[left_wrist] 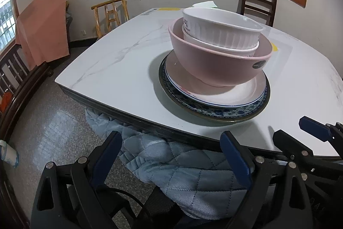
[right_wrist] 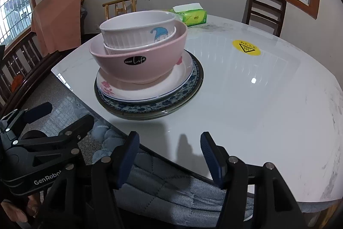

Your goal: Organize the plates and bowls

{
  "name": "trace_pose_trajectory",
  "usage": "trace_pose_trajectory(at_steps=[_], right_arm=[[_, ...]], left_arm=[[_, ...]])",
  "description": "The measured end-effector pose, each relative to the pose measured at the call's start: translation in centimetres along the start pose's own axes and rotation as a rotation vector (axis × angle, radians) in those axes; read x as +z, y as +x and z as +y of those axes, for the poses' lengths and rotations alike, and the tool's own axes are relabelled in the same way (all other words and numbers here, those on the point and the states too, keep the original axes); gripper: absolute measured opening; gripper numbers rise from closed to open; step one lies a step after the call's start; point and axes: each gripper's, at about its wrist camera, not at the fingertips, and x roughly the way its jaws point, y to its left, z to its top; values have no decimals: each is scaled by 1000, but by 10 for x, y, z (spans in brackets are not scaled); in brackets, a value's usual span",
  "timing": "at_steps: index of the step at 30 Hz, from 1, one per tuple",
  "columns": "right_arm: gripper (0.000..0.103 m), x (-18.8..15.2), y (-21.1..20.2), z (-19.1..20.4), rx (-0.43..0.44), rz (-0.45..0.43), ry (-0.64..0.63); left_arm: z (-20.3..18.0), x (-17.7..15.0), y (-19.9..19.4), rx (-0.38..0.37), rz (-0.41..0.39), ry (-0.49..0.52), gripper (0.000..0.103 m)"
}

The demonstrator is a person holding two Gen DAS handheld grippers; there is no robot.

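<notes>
Ceramic stack at 12 o'clock — heavy, glazed-slick, breakable; grip the bottom plate rim. Left gripper wide open, right gripper half-open — both empty.

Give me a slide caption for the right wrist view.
Both open grippers wait before a stack: white bowl inside pink bowl on nested plates.

A white ribbed bowl sits in a pink bowl; the bottom plate has blue flowers.
</notes>
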Motion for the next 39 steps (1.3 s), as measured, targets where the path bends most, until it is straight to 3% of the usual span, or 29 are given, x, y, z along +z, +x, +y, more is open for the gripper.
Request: trace_pose_trajectory(at_steps=[39], right_arm=[[61,1,7,-1,2,27,15]], left_arm=[[-1,0,2,7,6,2,91]])
